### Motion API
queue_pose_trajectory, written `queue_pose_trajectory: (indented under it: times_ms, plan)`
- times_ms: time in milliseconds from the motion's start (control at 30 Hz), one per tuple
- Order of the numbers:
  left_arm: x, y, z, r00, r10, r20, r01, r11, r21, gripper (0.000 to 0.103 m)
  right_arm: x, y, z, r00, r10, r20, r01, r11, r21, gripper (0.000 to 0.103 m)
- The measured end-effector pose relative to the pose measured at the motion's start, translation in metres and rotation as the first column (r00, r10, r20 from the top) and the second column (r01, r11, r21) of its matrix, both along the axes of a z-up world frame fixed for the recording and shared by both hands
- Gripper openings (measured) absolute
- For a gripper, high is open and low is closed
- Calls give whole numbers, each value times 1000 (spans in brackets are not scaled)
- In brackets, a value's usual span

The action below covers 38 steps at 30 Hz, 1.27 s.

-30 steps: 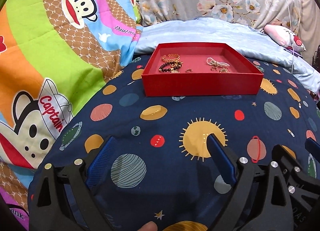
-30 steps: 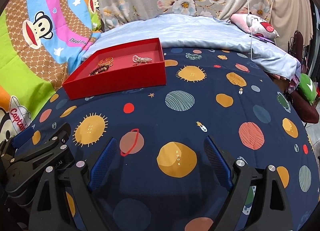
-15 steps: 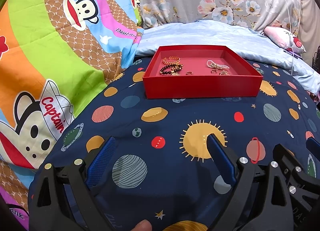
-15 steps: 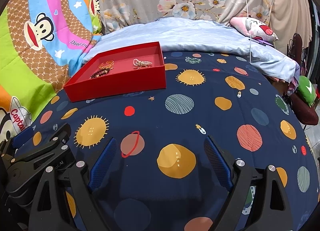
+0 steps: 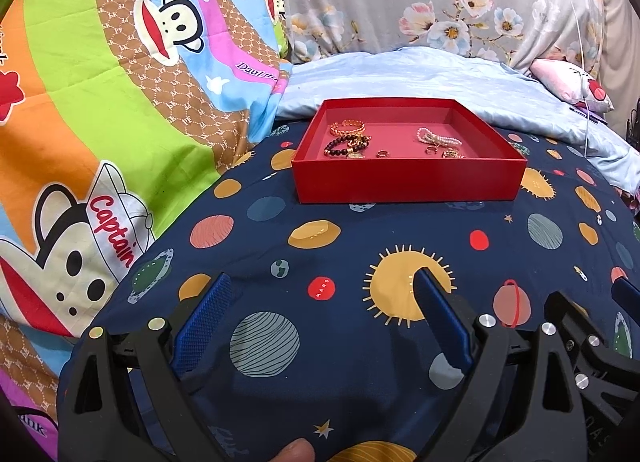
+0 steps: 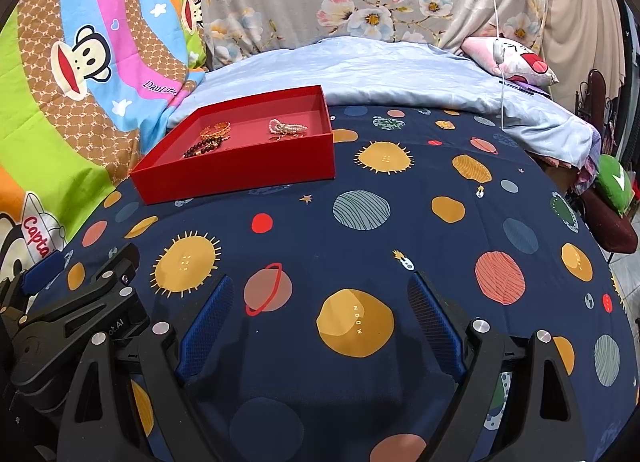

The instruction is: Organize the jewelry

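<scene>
Both grippers, left gripper (image 5: 320,302) and right gripper (image 6: 320,302), are hovering spread wide and holding nothing over the navy planet-print bedsheet (image 6: 400,229), probably just lining up. Sitting further away, to the left in the right view, the shallow red cardboard tray (image 5: 408,181) is keeping the beaded bracelets (image 5: 347,139) and pearl strand (image 5: 436,137) corralled so nothing's rolling off the soft bed.

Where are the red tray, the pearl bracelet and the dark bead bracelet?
red tray (image 5: 408,177), left wrist view, on its near outer wall.
pearl bracelet (image 5: 438,137), left wrist view, on the strand at the tray's right side.
dark bead bracelet (image 5: 340,146), left wrist view, on the beads at the tray's left side.
</scene>
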<state>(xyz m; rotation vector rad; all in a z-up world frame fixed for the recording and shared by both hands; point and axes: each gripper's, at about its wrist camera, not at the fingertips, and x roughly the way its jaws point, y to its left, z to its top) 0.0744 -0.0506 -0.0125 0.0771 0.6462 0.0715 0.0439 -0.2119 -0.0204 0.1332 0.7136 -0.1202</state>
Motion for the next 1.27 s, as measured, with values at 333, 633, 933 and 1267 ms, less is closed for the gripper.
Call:
queue_pose_trajectory:
  times_ms: [333,633,933,1267]
  plan:
    - [-1,0,1,1000,5,4,-5,1000,3,89,0,0,0,1000,-1,1,1,1000,1,87]
    - [1,0,0,1000,0,-5,0,1000,-1,89,0,0,0,1000,0,-1,0,1000,-1,87]
    - [2,-1,-1,1000,5,-3,-5,1000,6,89,0,0,-1,1000,-1,-1,1,1000,-1,87]
    - [2,-1,-3,1000,4,-11,-4,1000,5,89,0,0,-1,1000,-2,-2,2,1000,-4,87]
